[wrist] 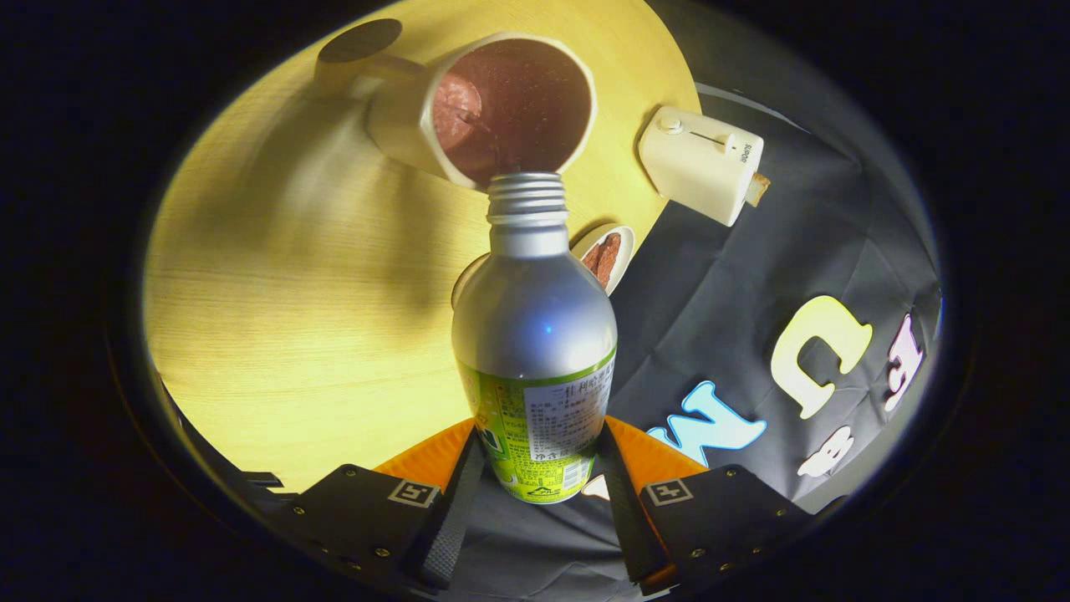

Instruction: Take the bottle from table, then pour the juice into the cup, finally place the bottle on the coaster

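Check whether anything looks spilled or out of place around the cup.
Nothing stands out. The hand-held gripper is shut on the silver metal bottle, its mouth at the rim of the white mug holding reddish juice; the wooden table shows no spill.

My gripper point(535, 493) shows as two broad, flat housings, one on each side, matte and angular, with small bright screws set along their edges and corners. Each housing carries a small square black-and-white marker tag on its upper inner corner. From each housing a long narrow finger point(451, 510) runs forward, its inner face covered in a fine ribbed, knurled texture. Behind the fingers, two orange wedge-shaped panels slope outward.
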Demonstrator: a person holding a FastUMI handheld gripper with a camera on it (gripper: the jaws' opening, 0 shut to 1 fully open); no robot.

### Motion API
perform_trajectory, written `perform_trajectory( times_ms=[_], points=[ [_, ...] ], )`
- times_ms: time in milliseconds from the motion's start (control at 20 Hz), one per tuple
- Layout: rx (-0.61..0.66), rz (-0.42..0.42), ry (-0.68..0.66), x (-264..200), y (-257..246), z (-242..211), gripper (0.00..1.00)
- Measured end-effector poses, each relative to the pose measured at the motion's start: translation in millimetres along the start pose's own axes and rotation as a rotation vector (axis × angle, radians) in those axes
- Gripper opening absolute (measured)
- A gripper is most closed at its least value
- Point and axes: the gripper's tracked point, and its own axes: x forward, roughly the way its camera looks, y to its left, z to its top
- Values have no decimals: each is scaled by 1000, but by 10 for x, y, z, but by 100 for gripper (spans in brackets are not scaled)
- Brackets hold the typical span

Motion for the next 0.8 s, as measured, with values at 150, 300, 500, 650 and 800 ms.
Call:
perform_trajectory(
  times_ms=[150, 300, 500, 650, 800],
  points=[
    [-22, 1, 11, -36, -24, -3, 75],
    [-45, 3, 14, -55, -49, 8, 74],
    [-84, 12, 29, -51, -94, 28, 74],
    [-102, 20, 45, -59, -130, -8, 74],
    [-114, 15, 57, -63, -169, -29, 74]
  ],
)
